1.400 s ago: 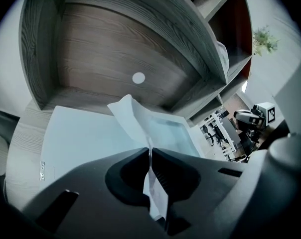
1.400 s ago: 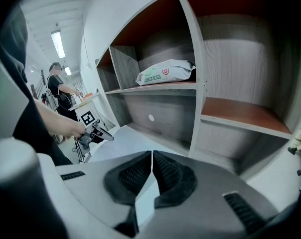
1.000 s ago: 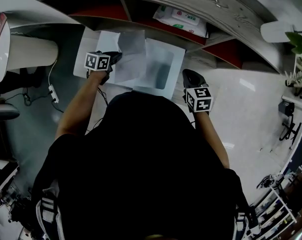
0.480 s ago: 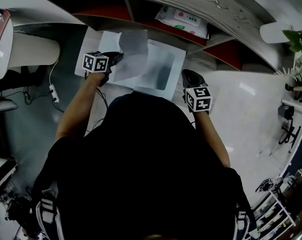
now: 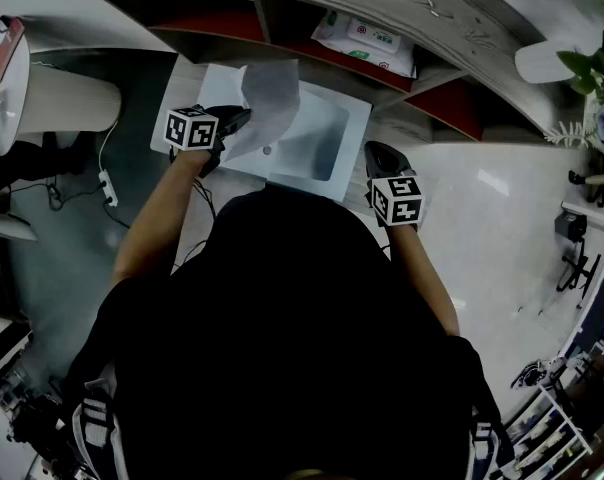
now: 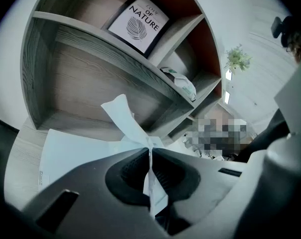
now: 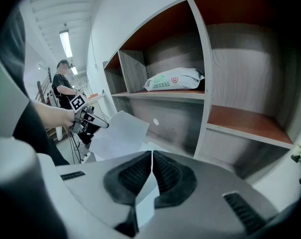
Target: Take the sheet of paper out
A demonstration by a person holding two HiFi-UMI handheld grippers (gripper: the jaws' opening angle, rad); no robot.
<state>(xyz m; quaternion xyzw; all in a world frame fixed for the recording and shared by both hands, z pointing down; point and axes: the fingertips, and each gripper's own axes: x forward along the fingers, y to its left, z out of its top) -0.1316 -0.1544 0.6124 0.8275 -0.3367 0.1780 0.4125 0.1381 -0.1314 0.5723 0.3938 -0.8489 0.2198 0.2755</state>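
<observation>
A white sheet of paper (image 5: 269, 96) rises at a slant from a flat white envelope with a dark window (image 5: 334, 120), which lies on the low shelf ledge. My left gripper (image 5: 238, 118) is shut on the sheet's left edge. In the left gripper view the paper (image 6: 121, 117) stands up from between the pads of the left gripper (image 6: 150, 151), with the envelope (image 6: 75, 151) below it. My right gripper (image 5: 375, 149) is shut on the envelope's right edge, and a thin white edge (image 7: 145, 193) shows between the closed pads of the right gripper (image 7: 152, 156). The right gripper view also shows the lifted sheet (image 7: 121, 132).
A curved grey shelf unit (image 5: 432, 13) with red-backed compartments stands behind the ledge. A pack of wipes (image 5: 364, 36) lies in one compartment and a framed leaf print (image 6: 140, 21) in another. A potted plant (image 5: 597, 83) is at the right, and a cable with a plug strip (image 5: 104, 183) at the left.
My left gripper has risen a little with the sheet, which now stands further out of the envelope and more upright. The right gripper has kept still.
</observation>
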